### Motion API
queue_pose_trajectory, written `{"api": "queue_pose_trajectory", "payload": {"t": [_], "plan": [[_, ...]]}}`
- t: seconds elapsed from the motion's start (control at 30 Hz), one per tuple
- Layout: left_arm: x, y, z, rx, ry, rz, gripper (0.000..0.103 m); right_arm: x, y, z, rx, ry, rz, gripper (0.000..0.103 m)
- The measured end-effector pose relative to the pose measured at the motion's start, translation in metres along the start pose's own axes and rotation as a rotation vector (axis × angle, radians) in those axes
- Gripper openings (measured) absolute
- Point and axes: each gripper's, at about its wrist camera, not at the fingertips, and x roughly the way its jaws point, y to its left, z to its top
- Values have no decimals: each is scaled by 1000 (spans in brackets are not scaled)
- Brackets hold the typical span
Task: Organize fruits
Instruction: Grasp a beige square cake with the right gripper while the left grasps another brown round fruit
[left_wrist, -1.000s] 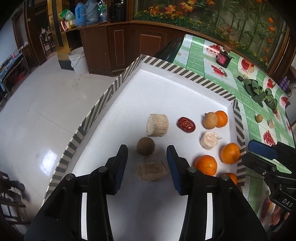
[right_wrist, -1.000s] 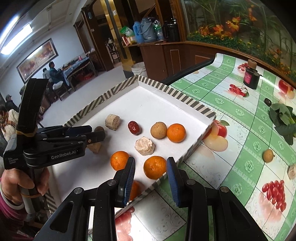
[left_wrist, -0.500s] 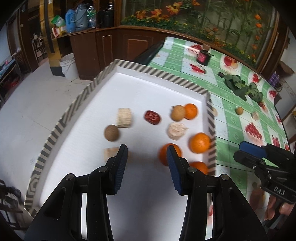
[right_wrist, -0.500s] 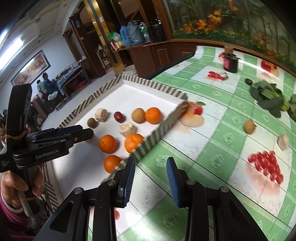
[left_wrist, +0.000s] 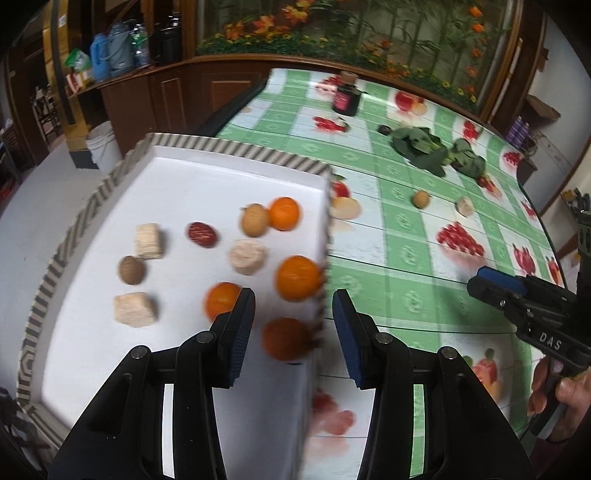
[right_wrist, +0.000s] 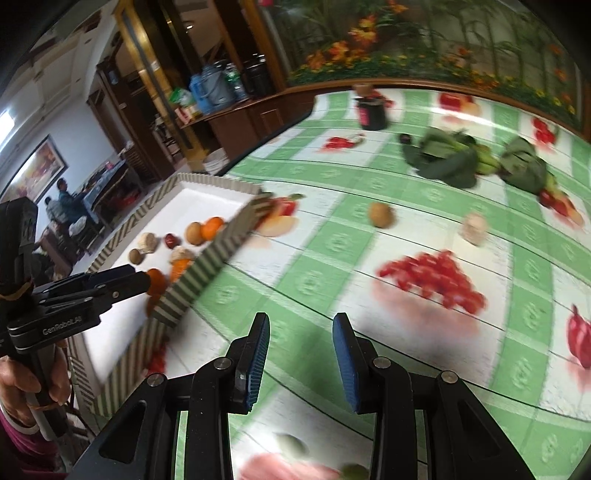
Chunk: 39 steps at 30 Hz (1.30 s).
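Note:
A white tray with a striped rim (left_wrist: 236, 154) (right_wrist: 207, 266) holds several fruits: oranges (left_wrist: 298, 277), a brown round fruit (left_wrist: 254, 220), a red date (left_wrist: 201, 234), a dark brown ball (left_wrist: 130, 269) and pale chunks (left_wrist: 133, 309). My left gripper (left_wrist: 293, 325) is open and empty above the tray's right edge. My right gripper (right_wrist: 300, 356) is open and empty over the tablecloth, right of the tray. A small brown fruit (right_wrist: 381, 215) (left_wrist: 421, 198) and a pale chunk (right_wrist: 474, 228) (left_wrist: 464, 206) lie loose on the table.
A green checked tablecloth (right_wrist: 332, 243) with printed fruit covers the table. Leafy greens (right_wrist: 443, 158) (left_wrist: 424, 147) and a dark jar (right_wrist: 372, 110) (left_wrist: 346, 96) stand at the far side. Wooden cabinets and floor lie beyond the tray's left.
Both grippers have swung to the right, away from the tray's middle toward the tablecloth. The loose brown fruit and pale chunk now sit nearer the centre of the right wrist view. Both stay open.

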Motion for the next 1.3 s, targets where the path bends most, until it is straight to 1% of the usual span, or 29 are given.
{"api": "queue_pose_trajectory", "payload": {"t": [0.17, 0.37, 0.53, 0.6, 0.67, 0.73, 0.83, 0.97, 1.07, 1.1, 1.13, 1.2, 1.23, 1.3], "plan": [[6, -26, 2, 40, 14, -27, 44, -13, -38, -9, 71, -6, -50, 35], [12, -50, 9, 81, 22, -54, 43, -26, -76, -13, 110, -9, -120, 35], [20, -67, 19, 103, 26, -60, 43, -35, -105, -8, 153, -28, -165, 35], [23, -72, 23, 105, 30, -68, 43, -35, -114, 2, 160, -39, -160, 35], [28, -79, 28, 110, 36, -80, 43, -31, -117, 11, 145, -40, -158, 36], [31, -86, 33, 121, 41, -85, 43, -22, -116, 23, 102, -36, -152, 36], [38, -98, 42, 147, 49, -84, 43, -6, -116, 41, 43, -26, -162, 36], [51, -110, 56, 162, 65, -94, 43, 15, -116, 58, -9, -13, -153, 36], [61, -118, 65, 176, 70, -90, 43, 33, -120, 68, -55, 0, -217, 36], [65, -121, 68, 183, 75, -91, 43, 37, -123, 69, -57, 5, -220, 36], [69, -123, 70, 188, 80, -91, 43, 40, -127, 69, -54, 9, -211, 36], [80, -129, 76, 195, 92, -94, 43, 45, -132, 68, -45, 8, -166, 35], [86, -132, 79, 197, 101, -95, 43, 43, -132, 67, -51, -6, -157, 31], [96, -137, 83, 198, 114, -96, 43, 42, -132, 65, -49, -4, -136, 25]]}}
